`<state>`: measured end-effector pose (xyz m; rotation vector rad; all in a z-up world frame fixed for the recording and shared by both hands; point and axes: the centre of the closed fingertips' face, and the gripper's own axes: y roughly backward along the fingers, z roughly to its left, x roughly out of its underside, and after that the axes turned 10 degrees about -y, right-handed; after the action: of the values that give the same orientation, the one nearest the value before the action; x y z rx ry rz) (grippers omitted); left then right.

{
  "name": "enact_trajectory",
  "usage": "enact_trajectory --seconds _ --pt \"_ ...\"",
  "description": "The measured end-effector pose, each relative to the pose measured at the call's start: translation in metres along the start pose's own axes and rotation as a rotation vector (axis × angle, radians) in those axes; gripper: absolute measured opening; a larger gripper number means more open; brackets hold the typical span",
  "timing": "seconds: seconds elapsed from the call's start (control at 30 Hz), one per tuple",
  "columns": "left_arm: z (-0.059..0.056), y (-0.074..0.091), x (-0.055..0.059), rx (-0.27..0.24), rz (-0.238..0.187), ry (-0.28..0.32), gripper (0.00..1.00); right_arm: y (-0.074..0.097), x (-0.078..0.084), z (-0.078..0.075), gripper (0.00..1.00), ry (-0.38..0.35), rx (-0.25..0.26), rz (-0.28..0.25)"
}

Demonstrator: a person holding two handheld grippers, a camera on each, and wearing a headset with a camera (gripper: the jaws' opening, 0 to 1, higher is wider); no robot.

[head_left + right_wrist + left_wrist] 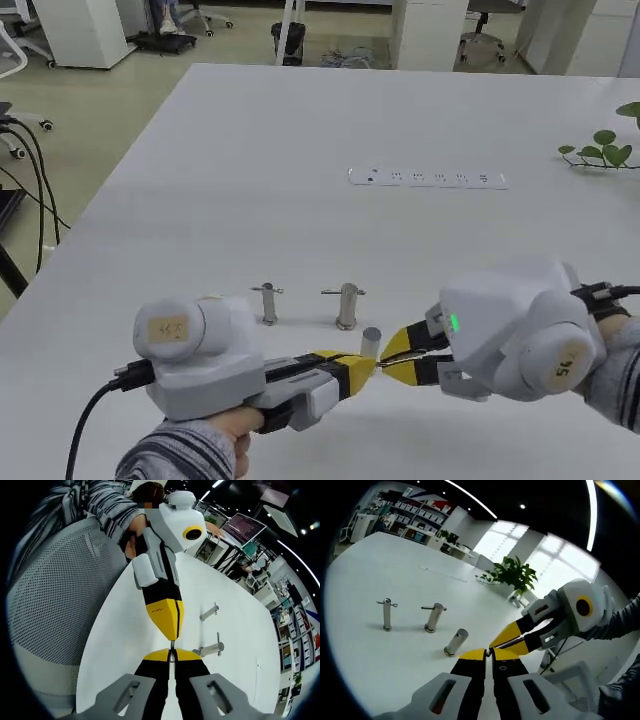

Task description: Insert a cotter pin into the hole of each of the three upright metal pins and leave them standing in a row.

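Yellow-tipped jaws meet nose to nose low over the white table [300, 140]: the left gripper [366, 366] reaches in level from the left, a hand in a grey sleeve [180, 455] under it, and the right gripper [386, 361] points back at it from the right. Both pairs of jaws are closed, each pinching one end of a thin cotter pin [172, 647] bridging the tips. Just behind that meeting point stands the bare metal pin [371, 341], upright. Farther back, two more upright pins [267, 303] [346, 305] each carry a cotter pin through the top. A white power strip [427, 178] lies mid-table, a leafy plant [600, 152] sits at the right edge, and black cables [30, 170] hang beside the left.
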<state>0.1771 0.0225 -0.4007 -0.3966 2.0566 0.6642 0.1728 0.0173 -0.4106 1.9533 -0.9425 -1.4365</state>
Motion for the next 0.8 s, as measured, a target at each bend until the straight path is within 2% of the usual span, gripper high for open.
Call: enact_trajectory --seconds 0.2,0.23,0.33,0.37,0.5,0.63,0.8 --pt "-0.001 -0.001 0.001 0.006 0.009 -0.024 0.00 0.000 0.000 0.000 0.00 -0.011 -0.001 -0.002" --pt "-0.001 -0.001 -0.001 0.011 0.004 -0.063 0.00 0.000 0.000 -0.001 0.00 -0.018 0.003 -0.006" --pt "-0.004 -0.001 0.000 0.021 0.022 -0.119 0.00 0.001 0.000 -0.001 0.00 -0.046 -0.003 -0.011" --pt "-0.004 -0.001 0.000 0.024 0.023 -0.151 0.00 0.001 0.000 -0.001 0.00 -0.053 -0.005 -0.015" --pt "-0.007 0.000 -0.001 0.044 0.027 -0.220 0.00 0.002 0.004 -0.001 0.00 -0.081 -0.011 -0.007" --pt "-0.011 0.003 -0.002 0.067 0.022 -0.329 0.00 0.003 0.010 -0.001 0.00 -0.112 -0.017 0.001" --pt "-0.017 0.007 0.002 0.100 0.044 -0.448 0.00 0.004 0.010 0.005 0.00 -0.139 -0.052 -0.011"
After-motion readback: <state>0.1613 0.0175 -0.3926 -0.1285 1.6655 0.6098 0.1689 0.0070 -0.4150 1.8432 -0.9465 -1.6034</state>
